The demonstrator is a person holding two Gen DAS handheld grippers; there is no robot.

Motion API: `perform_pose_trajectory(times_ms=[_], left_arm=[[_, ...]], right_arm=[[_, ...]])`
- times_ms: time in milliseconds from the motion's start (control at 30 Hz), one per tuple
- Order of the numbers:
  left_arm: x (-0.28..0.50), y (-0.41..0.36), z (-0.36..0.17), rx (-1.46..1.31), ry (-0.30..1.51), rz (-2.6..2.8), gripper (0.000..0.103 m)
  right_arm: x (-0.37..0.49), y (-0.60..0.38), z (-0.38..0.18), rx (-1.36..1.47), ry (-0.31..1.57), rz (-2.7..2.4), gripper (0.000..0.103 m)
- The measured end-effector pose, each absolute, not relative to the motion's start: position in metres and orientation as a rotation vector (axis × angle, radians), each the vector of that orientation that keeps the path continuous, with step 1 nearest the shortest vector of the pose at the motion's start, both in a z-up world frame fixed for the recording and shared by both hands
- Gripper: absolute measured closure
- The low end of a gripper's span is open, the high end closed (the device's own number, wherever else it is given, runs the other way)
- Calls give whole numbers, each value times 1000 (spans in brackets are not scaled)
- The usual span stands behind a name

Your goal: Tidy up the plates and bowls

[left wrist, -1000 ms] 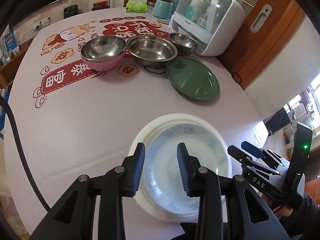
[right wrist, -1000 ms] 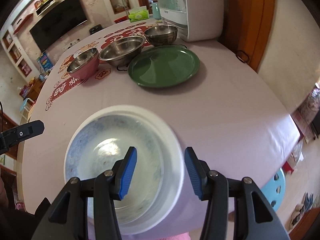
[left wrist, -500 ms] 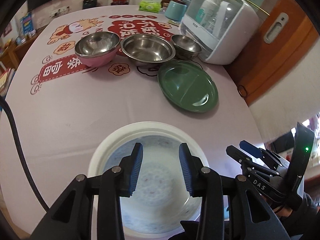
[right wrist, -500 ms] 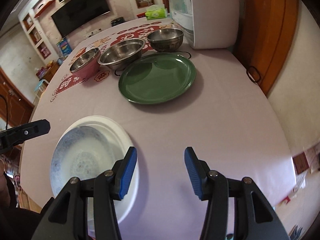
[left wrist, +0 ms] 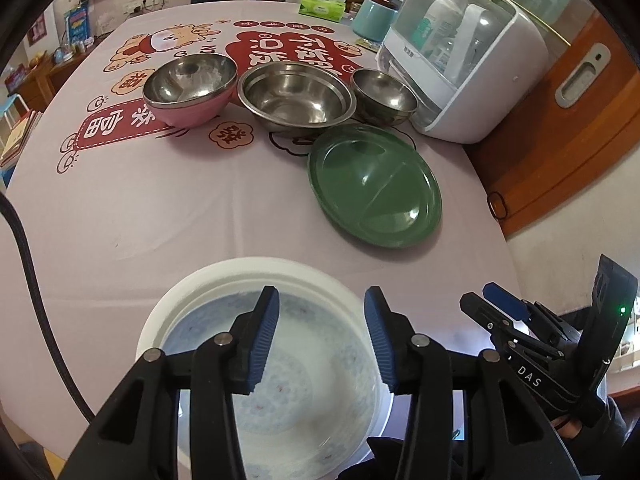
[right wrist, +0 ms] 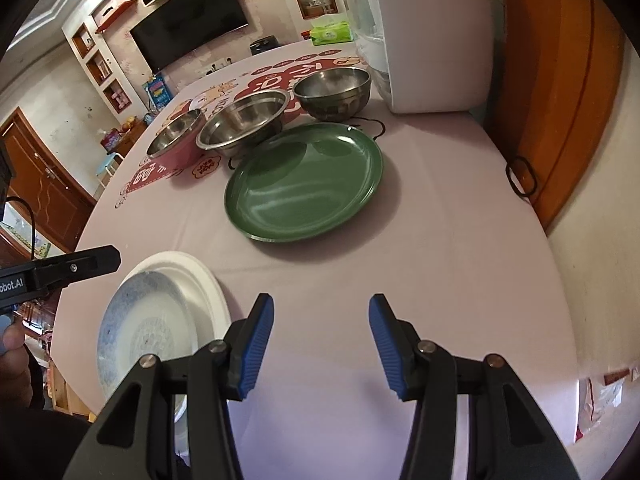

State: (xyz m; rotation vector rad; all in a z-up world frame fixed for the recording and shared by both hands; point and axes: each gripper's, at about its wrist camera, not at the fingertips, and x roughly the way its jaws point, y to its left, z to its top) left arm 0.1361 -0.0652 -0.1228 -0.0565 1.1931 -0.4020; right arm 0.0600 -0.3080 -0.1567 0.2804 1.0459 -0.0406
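— What's moved?
— My right claw (right wrist: pixel 321 344) has slid off the white plate (right wrist: pixel 160 320); the plate now lies to its left, apart from it. My left claw (left wrist: pixel 320 340) has just been opening its jaws.
— Holding anything?
— No. Both stand open and empty. The left hangs over the plate, no pad touching it.
— The rest?
— Green plate (right wrist: pixel 304 184) ahead, three bowls (right wrist: pixel 244 120) in a row behind it.
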Motion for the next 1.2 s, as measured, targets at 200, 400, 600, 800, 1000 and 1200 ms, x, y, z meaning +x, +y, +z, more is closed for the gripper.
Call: perform_pose_trajectory(times_ms=[200, 400, 600, 800, 1000, 1200], left_arm=[[157, -80, -125, -52, 1200, -377, 59], [184, -95, -135, -29, 1235, -345, 55], [206, -103, -154, -32, 1258, -327, 55], [228, -111, -178, -54, 1269, -314, 55], [238, -119, -197, -71, 1280, -329, 55], [243, -123, -207, -79, 1285, -348, 57]], right_arm=[[76, -328, -164, 325, 1039, -12, 53], [91, -345, -176, 410, 1028, 8, 53], [108, -353, -193, 453, 1042, 39, 53], [120, -355, -205, 459, 1046, 69, 53], [130, -347, -214, 437, 1054, 131, 53], [134, -342, -216, 410, 1034, 152, 53]])
